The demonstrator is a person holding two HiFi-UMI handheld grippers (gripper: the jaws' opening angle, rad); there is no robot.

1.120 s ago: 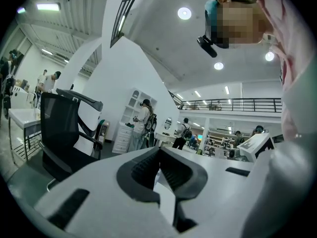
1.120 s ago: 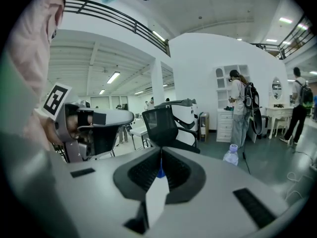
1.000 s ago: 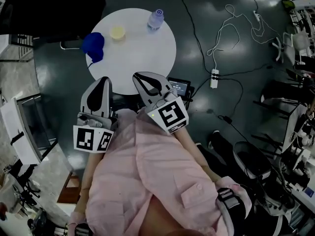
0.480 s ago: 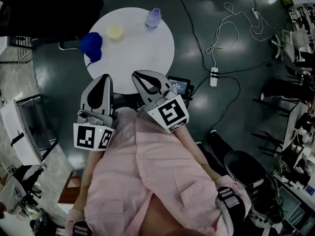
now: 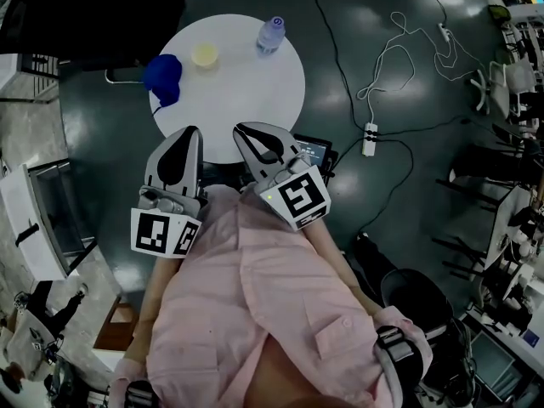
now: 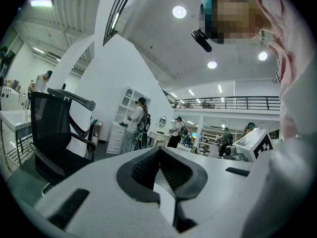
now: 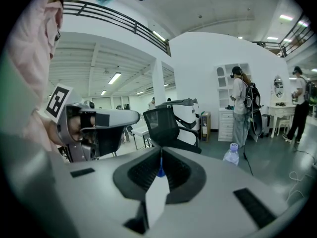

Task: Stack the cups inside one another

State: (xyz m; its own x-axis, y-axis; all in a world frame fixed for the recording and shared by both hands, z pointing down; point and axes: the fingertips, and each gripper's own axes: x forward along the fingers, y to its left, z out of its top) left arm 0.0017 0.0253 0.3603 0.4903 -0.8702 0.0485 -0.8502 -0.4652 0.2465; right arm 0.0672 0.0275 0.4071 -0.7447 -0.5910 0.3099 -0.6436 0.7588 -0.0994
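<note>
On the round white table (image 5: 255,92) a dark blue cup (image 5: 161,74) lies at the left rim, with a small yellow cup (image 5: 204,55) behind it. My left gripper (image 5: 190,132) and right gripper (image 5: 241,129) are side by side at the table's near edge, close to the person's chest and well short of both cups. In the left gripper view the left gripper (image 6: 159,150) is shut and empty. In the right gripper view the right gripper (image 7: 160,155) is also shut, and a sliver of the blue cup (image 7: 160,172) shows beyond its tips.
A clear water bottle (image 5: 269,34) with a blue cap stands at the table's far right, also the bottle (image 7: 231,154) in the right gripper view. A black office chair (image 7: 171,125) stands behind the table. Cables and a power strip (image 5: 370,134) lie on the dark floor to the right. People stand in the background.
Almost nothing differs. The left gripper has edged slightly toward the table, the right gripper has kept still, and both have stayed shut.
</note>
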